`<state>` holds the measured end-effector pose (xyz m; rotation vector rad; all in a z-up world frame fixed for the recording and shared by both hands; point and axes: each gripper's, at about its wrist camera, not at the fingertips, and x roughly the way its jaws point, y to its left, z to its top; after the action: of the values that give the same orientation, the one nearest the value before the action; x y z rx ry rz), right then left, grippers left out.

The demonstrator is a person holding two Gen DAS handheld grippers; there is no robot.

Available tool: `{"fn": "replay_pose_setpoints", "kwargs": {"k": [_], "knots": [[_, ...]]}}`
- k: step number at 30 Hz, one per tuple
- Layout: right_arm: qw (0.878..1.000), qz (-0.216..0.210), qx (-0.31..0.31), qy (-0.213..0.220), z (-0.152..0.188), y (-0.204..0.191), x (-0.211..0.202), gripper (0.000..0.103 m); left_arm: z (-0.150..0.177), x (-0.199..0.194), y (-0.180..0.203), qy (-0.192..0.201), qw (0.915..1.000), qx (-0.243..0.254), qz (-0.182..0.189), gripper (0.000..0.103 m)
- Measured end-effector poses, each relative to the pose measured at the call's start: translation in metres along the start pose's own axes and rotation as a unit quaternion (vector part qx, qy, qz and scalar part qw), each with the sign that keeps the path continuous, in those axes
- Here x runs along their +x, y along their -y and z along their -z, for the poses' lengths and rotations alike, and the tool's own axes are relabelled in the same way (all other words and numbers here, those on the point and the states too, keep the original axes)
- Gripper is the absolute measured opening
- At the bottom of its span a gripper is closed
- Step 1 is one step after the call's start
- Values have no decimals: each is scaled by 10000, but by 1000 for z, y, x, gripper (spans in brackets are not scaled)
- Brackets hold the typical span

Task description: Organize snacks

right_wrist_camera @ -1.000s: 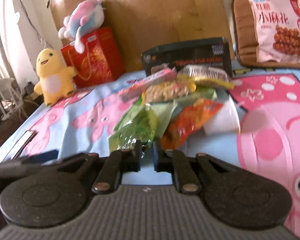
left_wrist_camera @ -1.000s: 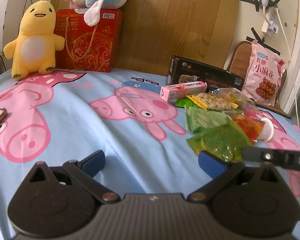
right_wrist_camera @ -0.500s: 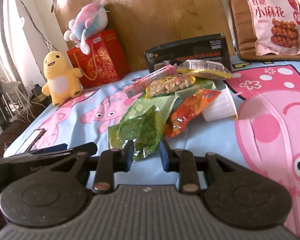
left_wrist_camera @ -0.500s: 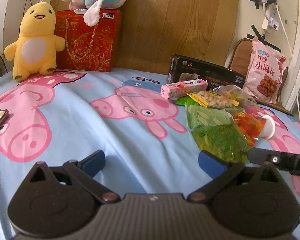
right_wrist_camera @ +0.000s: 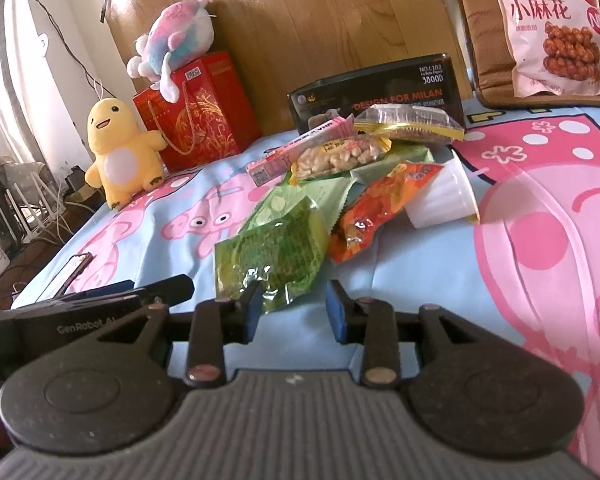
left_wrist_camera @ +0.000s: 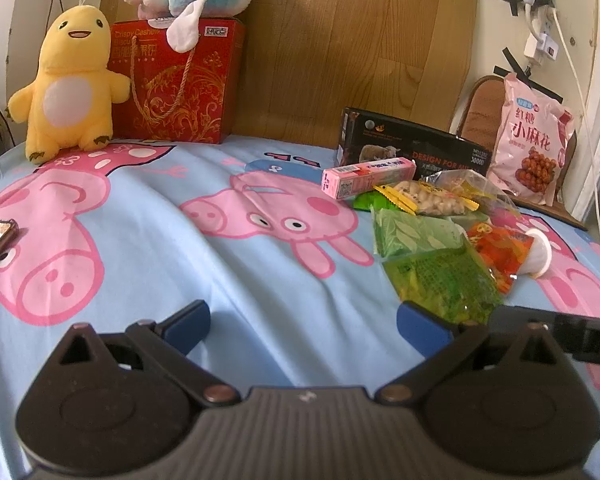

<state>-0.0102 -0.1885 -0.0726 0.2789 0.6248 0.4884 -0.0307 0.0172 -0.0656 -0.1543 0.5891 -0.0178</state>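
Right wrist view: right gripper, jaws just eased apart and pinching nothing, hovers at the near corner of a crinkly green plastic snack packet; left gripper spread wide over the blue cartoon-pig bedsheet.

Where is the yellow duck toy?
The yellow duck toy stands at the far left of the bed in both views, beside the red gift bag.

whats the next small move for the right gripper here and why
Probably ease the right gripper forward so the near edge of the green snack packet sits between its pads, then close. Its jaws have just been opening, nothing is clamped, and that packet lies nearest, its crinkled edge just touching the left pad.
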Motion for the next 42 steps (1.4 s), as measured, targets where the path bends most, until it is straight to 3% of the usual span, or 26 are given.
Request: {"fn": "replay_pose_setpoints", "kwargs": {"k": [5, 8, 11, 14, 17, 20, 22, 23, 28, 35, 42], "knots": [[9994, 17, -357, 4, -5, -5, 0, 41, -21, -4, -15, -207, 9963, -319, 777, 103], [9969, -44, -780, -25, -7, -9, -1, 55, -35, -1, -18, -343, 9907, -411, 1250, 103], [9933, -139, -1139, -138, -7, -13, 2, 56, -45, 10, -12, -531, 9846, -368, 1623, 102], [9878, -136, -1535, -220, -8, -17, 6, 58, -50, 26, 0, -984, 9732, -413, 2035, 91], [9843, -1, -1752, -232, -12, -14, 13, 64, -45, 42, 11, -1404, 9613, -492, 2321, 69], [9877, -192, -1493, -419, -16, -3, 24, 67, -43, 46, 22, -1398, 9636, -326, 2255, 58], [9880, -292, -1465, -392, -16, -5, 25, 63, -44, 46, 26, -1422, 9650, -284, 2185, 53], [9876, -294, -1485, -409, -15, -7, 25, 48, -45, 44, 28, -1400, 9668, -233, 2123, 53], [9895, -428, -1379, -120, -20, -12, 12, 37, -61, 23, 33, -1060, 9720, -3, 2098, 53], [9922, -439, -1024, 550, -63, -1, 8, 35, -125, 37, 53, -585, 9744, 238, 2156, 55], [9896, -110, -958, 1071, -149, 26, 45, 36, -207, 94, 97, -93, 9789, 641, 1940, 63]]}}
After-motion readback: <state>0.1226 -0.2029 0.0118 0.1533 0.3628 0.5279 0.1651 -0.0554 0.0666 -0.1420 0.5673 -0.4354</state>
